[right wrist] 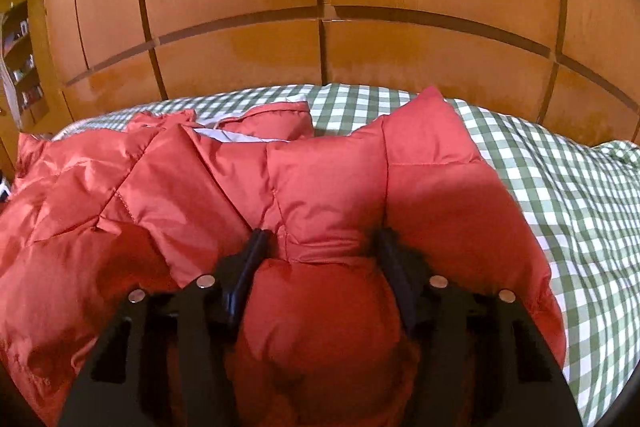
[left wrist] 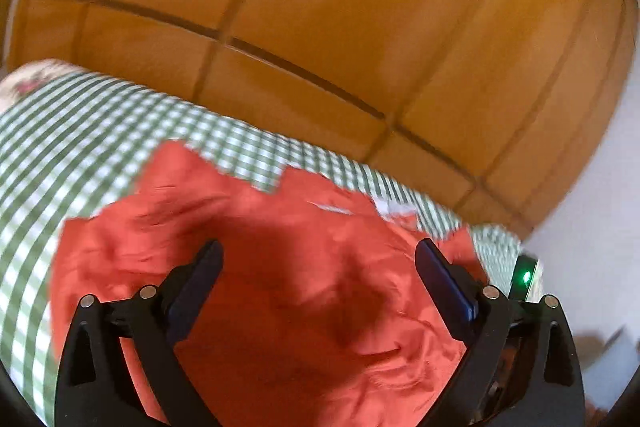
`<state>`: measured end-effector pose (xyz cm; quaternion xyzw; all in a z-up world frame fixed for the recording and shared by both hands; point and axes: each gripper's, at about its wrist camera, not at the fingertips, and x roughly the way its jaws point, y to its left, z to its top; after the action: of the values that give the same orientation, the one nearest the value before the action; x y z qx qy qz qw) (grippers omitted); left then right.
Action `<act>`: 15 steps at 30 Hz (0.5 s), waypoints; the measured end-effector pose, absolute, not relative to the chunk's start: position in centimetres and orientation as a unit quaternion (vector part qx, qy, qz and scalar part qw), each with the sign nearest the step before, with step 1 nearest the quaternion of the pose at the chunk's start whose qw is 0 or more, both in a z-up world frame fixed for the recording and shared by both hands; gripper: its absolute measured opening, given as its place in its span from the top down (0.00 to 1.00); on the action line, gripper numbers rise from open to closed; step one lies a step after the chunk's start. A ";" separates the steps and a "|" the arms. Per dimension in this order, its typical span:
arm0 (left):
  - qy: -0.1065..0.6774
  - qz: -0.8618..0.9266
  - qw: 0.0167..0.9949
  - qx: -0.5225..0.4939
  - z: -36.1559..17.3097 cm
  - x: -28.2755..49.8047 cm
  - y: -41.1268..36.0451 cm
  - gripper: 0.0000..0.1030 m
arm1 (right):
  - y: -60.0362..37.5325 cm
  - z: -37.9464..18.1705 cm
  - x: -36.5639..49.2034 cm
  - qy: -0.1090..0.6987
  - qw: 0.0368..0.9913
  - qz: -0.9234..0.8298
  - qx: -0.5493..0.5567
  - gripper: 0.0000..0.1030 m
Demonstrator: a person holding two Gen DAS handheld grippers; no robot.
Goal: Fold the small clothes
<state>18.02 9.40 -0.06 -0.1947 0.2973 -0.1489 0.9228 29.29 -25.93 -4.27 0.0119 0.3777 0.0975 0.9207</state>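
While my right gripper (right wrist: pixel 320 241) pinches a puffy fold of the red quilted jacket (right wrist: pixel 200 187) between its pads, my left gripper (left wrist: pixel 318 255) hovers with jaws spread wide and nothing between them. Beneath both, the jacket lies rumpled on a green-checked bedspread (right wrist: pixel 560 187), with a wooden wardrobe (right wrist: pixel 320 7) beyond the bed.
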 end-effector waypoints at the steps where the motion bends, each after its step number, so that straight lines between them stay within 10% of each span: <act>1: 0.307 -0.146 0.926 -0.164 0.0 18.8 8.2 0.07 | -26.0 -4.3 29.2 0.376 0.922 0.098 0.013 0.42; 7: 0.386 -0.103 0.917 -0.011 -3.7 25.1 3.6 0.07 | -26.6 -4.3 28.1 0.354 0.931 0.083 0.022 0.42; 15: 0.431 -0.077 0.897 -0.062 -5.9 29.3 6.1 0.03 | -27.0 -2.7 33.6 0.431 0.901 0.030 0.035 0.38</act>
<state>29.25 6.14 -5.85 -0.0620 0.4306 -0.0772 0.8971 33.56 -27.00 -2.71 0.0354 0.4311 0.0302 0.9011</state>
